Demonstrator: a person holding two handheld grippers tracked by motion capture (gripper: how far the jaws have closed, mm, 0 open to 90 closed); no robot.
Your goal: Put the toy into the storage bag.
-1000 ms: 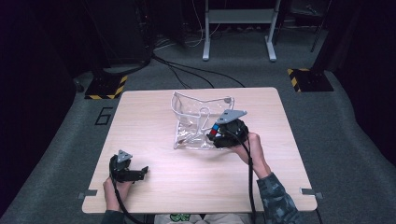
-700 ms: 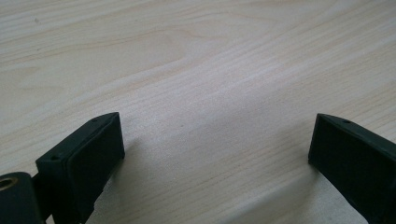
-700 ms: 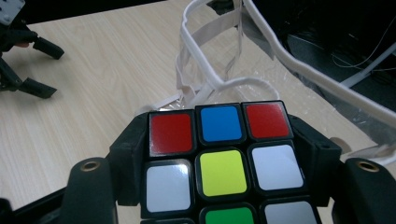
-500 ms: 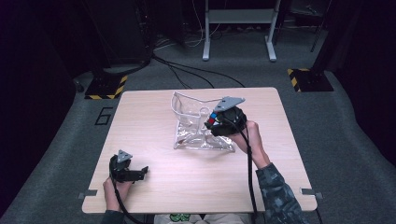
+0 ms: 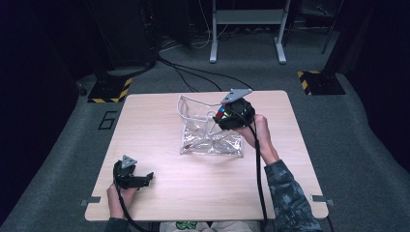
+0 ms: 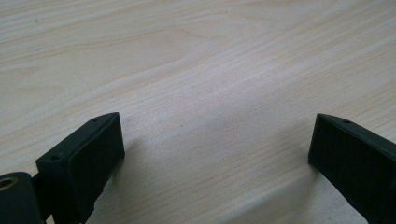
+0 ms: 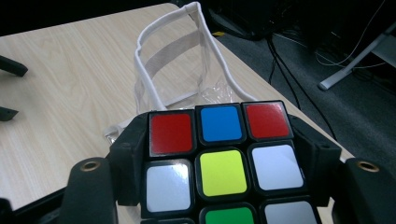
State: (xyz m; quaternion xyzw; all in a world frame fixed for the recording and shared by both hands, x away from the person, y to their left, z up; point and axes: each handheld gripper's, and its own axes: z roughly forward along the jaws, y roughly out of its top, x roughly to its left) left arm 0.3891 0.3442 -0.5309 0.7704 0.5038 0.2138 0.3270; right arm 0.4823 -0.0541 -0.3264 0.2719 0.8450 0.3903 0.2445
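Cube sits pinched in the right claw above the clear bag; left claw spread.

Left gripper sits low over the table, jaws spread wide apart, one black pad at the left, the other at the right edge. Nothing between them, just bare pale wood with its grain sweeping across. The left pad throws a soft shadow onto the wood beside it. A brass-ringed screw hole shows at the bottom left corner.
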